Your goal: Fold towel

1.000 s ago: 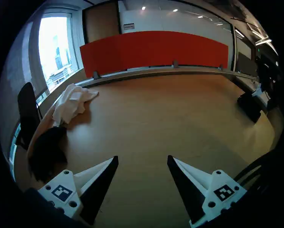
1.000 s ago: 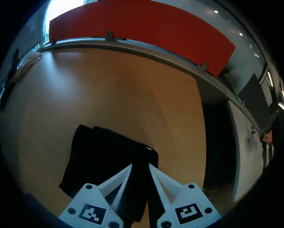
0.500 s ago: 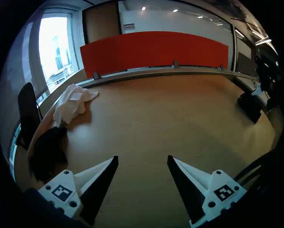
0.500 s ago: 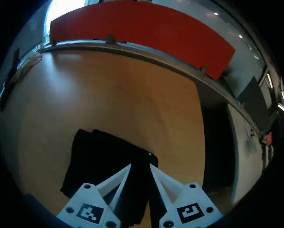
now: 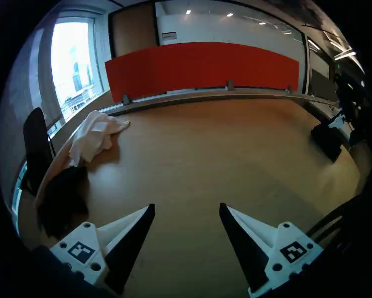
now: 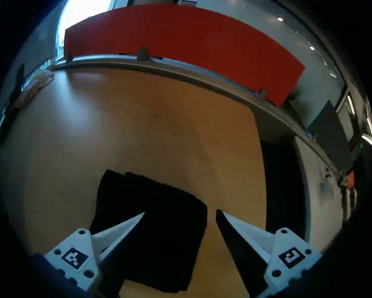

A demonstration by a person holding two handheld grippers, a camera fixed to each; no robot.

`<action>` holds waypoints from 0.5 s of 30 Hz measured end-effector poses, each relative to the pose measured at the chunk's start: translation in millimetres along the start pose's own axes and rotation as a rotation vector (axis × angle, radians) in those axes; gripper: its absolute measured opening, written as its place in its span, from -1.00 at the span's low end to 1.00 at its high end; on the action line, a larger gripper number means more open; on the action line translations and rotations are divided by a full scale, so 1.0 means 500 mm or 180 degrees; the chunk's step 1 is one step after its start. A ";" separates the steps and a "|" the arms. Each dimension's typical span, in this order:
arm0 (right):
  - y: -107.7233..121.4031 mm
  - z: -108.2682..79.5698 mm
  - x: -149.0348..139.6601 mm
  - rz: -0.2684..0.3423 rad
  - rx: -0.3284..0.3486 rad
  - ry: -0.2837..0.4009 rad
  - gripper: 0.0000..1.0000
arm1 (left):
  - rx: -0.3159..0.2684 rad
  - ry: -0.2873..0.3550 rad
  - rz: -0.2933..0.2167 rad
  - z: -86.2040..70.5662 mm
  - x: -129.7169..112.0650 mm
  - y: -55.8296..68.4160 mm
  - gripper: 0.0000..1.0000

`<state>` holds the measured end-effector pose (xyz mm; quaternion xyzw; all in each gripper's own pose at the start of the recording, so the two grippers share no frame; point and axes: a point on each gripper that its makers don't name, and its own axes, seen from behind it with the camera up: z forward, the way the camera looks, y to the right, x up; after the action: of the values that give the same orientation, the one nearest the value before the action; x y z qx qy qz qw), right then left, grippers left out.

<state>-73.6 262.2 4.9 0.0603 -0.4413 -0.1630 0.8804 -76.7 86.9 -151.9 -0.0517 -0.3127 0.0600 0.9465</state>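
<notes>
A black towel (image 6: 151, 223) lies folded flat on the wooden table in the right gripper view. My right gripper (image 6: 181, 218) stands open just above its near right part, touching nothing. In the left gripper view my left gripper (image 5: 186, 208) is open over bare wood with nothing between its fingers. A crumpled white towel (image 5: 94, 134) lies at the table's far left edge. A dark cloth heap (image 5: 61, 198) sits nearer, at the left edge beside my left finger. The folded black towel (image 5: 327, 139) also appears far off at the right edge of the table.
A red divider panel (image 5: 201, 67) runs along the far side of the wooden table (image 5: 211, 149). A dark chair back (image 5: 37, 144) stands off the left edge by a bright window. A drop to dark floor (image 6: 280, 193) lies right of the table.
My right gripper has let go of the black towel: its fingers were shut on the towel's edge and now stand wide apart. The towel lies flat. My left gripper has not moved.
</notes>
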 end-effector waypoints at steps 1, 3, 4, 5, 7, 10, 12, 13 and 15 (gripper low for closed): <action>-0.001 -0.002 0.000 0.0004 -0.0003 0.0003 1.00 | -0.0002 0.0002 0.0001 -0.001 0.000 0.000 0.92; -0.002 -0.006 0.001 0.0012 -0.0010 0.0009 1.00 | -0.0005 0.0006 0.0004 -0.002 0.000 -0.001 0.92; -0.003 -0.009 0.001 0.0016 -0.0015 0.0013 1.00 | -0.0005 0.0010 0.0003 -0.002 0.000 -0.002 0.92; -0.004 -0.011 0.001 0.0020 -0.0020 0.0017 1.00 | -0.0005 0.0014 0.0002 -0.002 0.000 -0.002 0.92; -0.007 -0.016 0.003 0.0041 -0.0026 0.0032 1.00 | -0.0007 0.0023 -0.0006 -0.002 0.001 -0.003 0.91; -0.012 -0.023 0.007 0.0104 -0.0029 0.0070 1.00 | -0.0011 0.0037 -0.0027 -0.002 0.003 -0.004 0.91; -0.015 -0.027 0.010 0.0166 -0.0030 0.0108 1.00 | -0.0013 0.0047 -0.0043 -0.002 0.004 -0.005 0.92; -0.017 -0.030 0.013 0.0200 -0.0032 0.0135 1.00 | -0.0012 0.0049 -0.0054 -0.002 0.003 -0.006 0.92; -0.019 -0.037 0.018 0.0272 -0.0039 0.0193 1.00 | -0.0012 0.0052 -0.0079 -0.003 0.003 -0.007 0.92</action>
<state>-56.1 249.4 -1.5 0.0409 -0.4156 -0.1261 0.8999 -74.4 83.7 -151.8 -0.0500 -0.3057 0.0472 0.9497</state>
